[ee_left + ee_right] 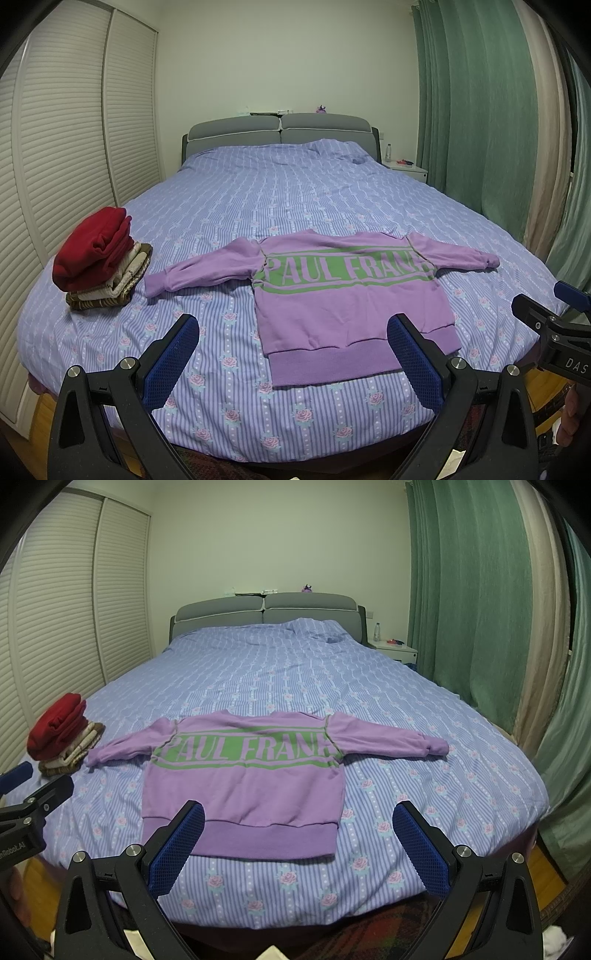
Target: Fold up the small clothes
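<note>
The purple sweater (pixel 243 775) lies flat, unfolded, right of the folded pile (pixel 103 258). My left gripper (pixel 293 354) and right gripper (pixel 299 838) hang wide open, empty; next I grab a sleeve.

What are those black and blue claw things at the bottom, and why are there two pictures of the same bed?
Those claws are grabbing tools. A person holds one in each hand, and each has a camera looking along its two fingers. One picture comes from the left gripper, the other from the right gripper. Both are open and hold nothing. On the bed a purple sweater reading PAUL FRANK lies flat, sleeves spread, waiting to be folded. Beside it sits a stack of folded clothes, red on top.
</note>
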Tool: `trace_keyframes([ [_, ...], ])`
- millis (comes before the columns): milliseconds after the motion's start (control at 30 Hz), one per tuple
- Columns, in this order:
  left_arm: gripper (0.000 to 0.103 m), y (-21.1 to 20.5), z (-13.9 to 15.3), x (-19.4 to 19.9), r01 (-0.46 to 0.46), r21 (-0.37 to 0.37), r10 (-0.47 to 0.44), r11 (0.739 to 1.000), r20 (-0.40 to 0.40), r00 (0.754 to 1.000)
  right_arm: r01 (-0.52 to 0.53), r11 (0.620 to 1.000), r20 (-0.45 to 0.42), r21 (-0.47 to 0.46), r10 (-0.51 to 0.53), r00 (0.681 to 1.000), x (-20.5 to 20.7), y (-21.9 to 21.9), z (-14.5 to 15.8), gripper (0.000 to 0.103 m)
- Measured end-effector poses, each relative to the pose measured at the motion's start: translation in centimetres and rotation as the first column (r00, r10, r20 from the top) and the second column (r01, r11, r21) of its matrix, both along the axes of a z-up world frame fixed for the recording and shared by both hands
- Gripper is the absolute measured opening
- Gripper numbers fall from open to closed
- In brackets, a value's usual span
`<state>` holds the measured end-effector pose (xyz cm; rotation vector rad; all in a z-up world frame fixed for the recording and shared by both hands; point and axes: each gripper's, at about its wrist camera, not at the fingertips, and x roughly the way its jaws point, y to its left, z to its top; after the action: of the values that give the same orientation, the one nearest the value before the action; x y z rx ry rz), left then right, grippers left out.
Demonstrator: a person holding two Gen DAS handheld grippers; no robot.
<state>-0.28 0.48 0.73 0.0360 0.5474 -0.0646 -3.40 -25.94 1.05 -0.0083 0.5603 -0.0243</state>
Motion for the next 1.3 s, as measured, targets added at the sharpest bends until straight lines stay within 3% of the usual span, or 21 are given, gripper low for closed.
trace_keyframes([
  [967, 0.103, 0.2, 0.3, -0.2, 0.003, -0.008, -0.003, 1.0, 0.01, 1.0, 0.005, 1.0, 0.006, 0.001, -0.005, 1.0, -0.4, -0.2, 0.2, 0.103],
  [1300, 0.103, 0.8, -0.7, 1.0, -0.026, -0.012, 0.025, 1.0, -0.025, 0.999, -0.005, 1.0, -0.026, -0.009, 0.004, 1.0, 0.4, 0.2, -0.4, 0.103],
])
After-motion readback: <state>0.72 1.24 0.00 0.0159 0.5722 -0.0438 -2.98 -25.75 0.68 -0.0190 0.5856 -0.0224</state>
